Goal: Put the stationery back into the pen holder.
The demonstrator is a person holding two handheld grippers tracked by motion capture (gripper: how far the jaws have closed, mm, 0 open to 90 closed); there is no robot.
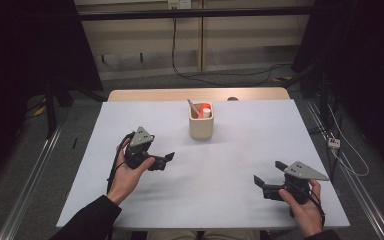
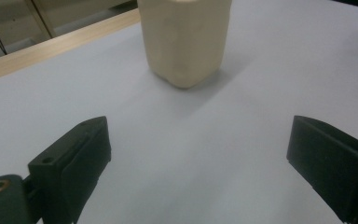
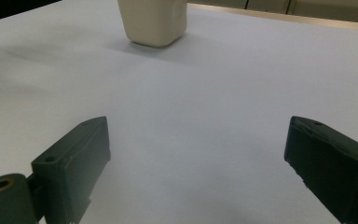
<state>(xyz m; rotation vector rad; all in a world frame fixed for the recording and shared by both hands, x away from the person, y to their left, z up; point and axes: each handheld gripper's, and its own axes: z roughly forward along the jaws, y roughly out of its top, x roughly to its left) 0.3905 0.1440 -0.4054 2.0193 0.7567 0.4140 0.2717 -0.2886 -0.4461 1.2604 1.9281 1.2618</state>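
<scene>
A white-covered worktop [image 1: 220, 165] with a wooden far edge stands in a dim room with cables on the floor. Toward twelve o'clock sits a cream, square-sided plastic cup [image 1: 201, 126] holding a few small utensils. The left tongs [image 1: 166, 159], at eight o'clock of it, stand apart and empty. The right tongs [image 1: 268, 173], at four o'clock, likewise gape, gripping nothing.

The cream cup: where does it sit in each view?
High view: cream cup at table centre, toward the far edge.
Left gripper view: top centre, close ahead.
Right gripper view: top, left of centre, farther off.
Shared landmark: the table's wooden far edge.
</scene>
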